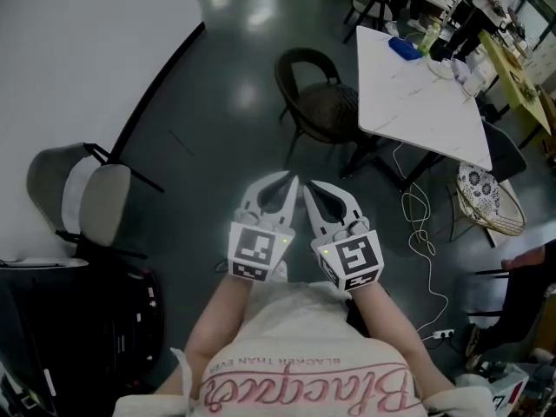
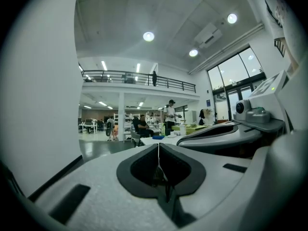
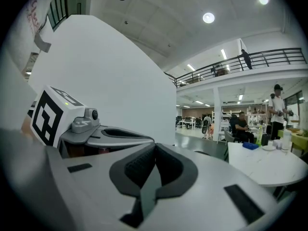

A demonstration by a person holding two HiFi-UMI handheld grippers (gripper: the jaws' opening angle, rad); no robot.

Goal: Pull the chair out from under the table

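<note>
**A:** Which step are we watching?

**B:** The approach, I'd judge. The left gripper (image 1: 291, 182) and right gripper (image 1: 307, 187) are sitting side by side in front of the person. Each has its jaws pressed together on nothing.

**A:** And where is the chair sitting?

**B:** The chair (image 1: 317, 102) is standing at about 12 o'clock from the grippers, well apart from them. Its seat is reaching to the left edge of the table (image 1: 408, 94), seemingly tucking just under it.

**A:** Which way is it facing?

**B:** The seat is pointing toward 4 o'clock, into the table, and the curved backrest is sitting on the 10 o'clock side. The chair is standing upright, so its long axis is running vertically.

**A:** What is the next move asking for?

**B:** Probably reaching ahead toward 12 o'clock, spreading the jaws and taking the backrest's top rim. Then it is a matter of dragging the chair toward 10 o'clock, clear of the table.
</note>
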